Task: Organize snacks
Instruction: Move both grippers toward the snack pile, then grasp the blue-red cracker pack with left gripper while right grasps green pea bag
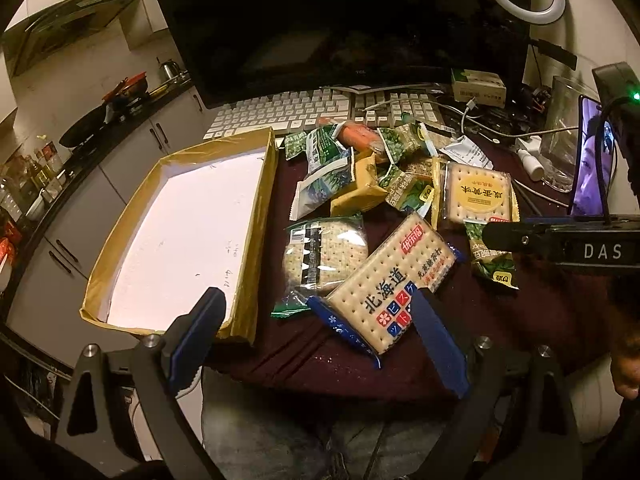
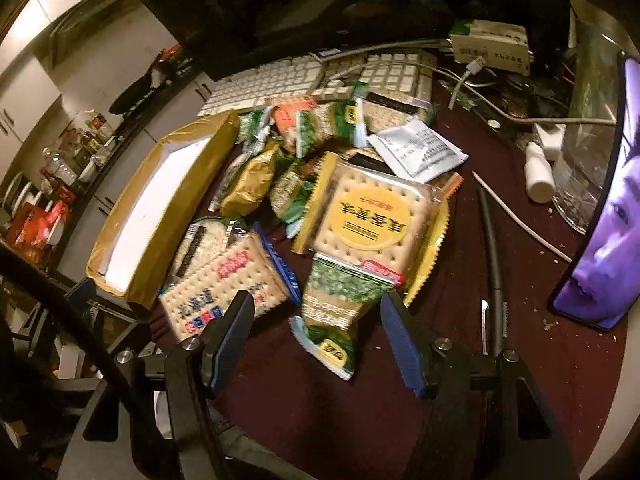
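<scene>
A dark maroon table (image 1: 540, 304) carries the whole heap, and off to the left claw's (image 1: 320, 332) left side sits the shallow tape-edged box (image 1: 180, 236) with its white floor. That left claw is spread wide; the blue-trimmed cracker pack (image 1: 384, 280) lies just ahead, its near end between the pads, the right pad overlapping it, though I cannot tell if they touch. The right claw (image 2: 316, 308) also stands well open, gripping nothing, with a green pea-snack packet (image 2: 336, 300) lying between its tips and the yellow-labelled cracker pack (image 2: 372, 216) just beyond.
</scene>
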### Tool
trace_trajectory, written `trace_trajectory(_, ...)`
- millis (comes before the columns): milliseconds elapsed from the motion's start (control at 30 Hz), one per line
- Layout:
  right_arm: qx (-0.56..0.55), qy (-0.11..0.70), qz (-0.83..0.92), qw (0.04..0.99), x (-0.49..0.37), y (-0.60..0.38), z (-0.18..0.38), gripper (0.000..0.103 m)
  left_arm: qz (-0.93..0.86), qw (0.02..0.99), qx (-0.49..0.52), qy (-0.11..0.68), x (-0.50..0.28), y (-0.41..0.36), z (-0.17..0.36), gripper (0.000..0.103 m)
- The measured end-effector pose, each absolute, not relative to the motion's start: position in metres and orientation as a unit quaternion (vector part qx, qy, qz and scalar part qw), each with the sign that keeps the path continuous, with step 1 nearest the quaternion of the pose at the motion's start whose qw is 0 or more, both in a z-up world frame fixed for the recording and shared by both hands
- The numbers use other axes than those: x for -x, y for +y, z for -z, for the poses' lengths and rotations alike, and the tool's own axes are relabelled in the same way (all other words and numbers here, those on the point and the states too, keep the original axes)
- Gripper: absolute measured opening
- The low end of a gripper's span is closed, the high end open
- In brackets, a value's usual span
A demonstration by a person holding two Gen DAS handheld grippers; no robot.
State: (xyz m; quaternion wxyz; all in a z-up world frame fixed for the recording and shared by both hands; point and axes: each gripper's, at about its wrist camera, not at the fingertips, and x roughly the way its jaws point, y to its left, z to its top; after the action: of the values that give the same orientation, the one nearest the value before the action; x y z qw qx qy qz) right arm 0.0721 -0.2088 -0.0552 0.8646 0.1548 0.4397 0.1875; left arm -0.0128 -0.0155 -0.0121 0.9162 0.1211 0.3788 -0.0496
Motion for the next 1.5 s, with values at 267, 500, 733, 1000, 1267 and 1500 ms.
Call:
trace_trajectory(267, -0.157, 0.453, -0.179, 0.859, -0.076, -0.214, 0.061, 0.066, 0.049, 0.909, -0.127, 0.393, 0.012, -0.016, 0.012, 0.093)
trace_trajectory(500, -0.160, 0.458, -0.185, 0.854, -0.076, -0.210, 0.065, 0.065, 0.047, 0.903, -0.131, 0.407, 0.010, -0.015, 0.011, 0.093)
trace_trajectory(733, -0.183, 0.463, -0.174, 0.850, -0.083, -0.209, 0.075, 0.054, 0.047, 0.899, -0.133, 0.414, 0.007, -0.012, 0.010, 0.093)
trace_trajectory(1000, -0.179, 0.468, -0.165, 0.850, -0.085, -0.204, 0.083, 0.035, 0.107, 0.894, -0.168, 0.401, 0.004, -0.033, 0.017, 0.093)
trace_trajectory(1267, -0.204, 0.443, -0.177, 0.855, -0.085, -0.224, 0.077, 0.034, 0.178, 0.867, -0.291, 0.363, -0.014, -0.081, 0.043, 0.093)
trace_trajectory(1500, -0.201, 0.438, -0.188, 0.856, -0.082, -0.220, 0.076, 0.034, 0.199, 0.855, -0.266, 0.398, -0.023, -0.074, 0.055, 0.063)
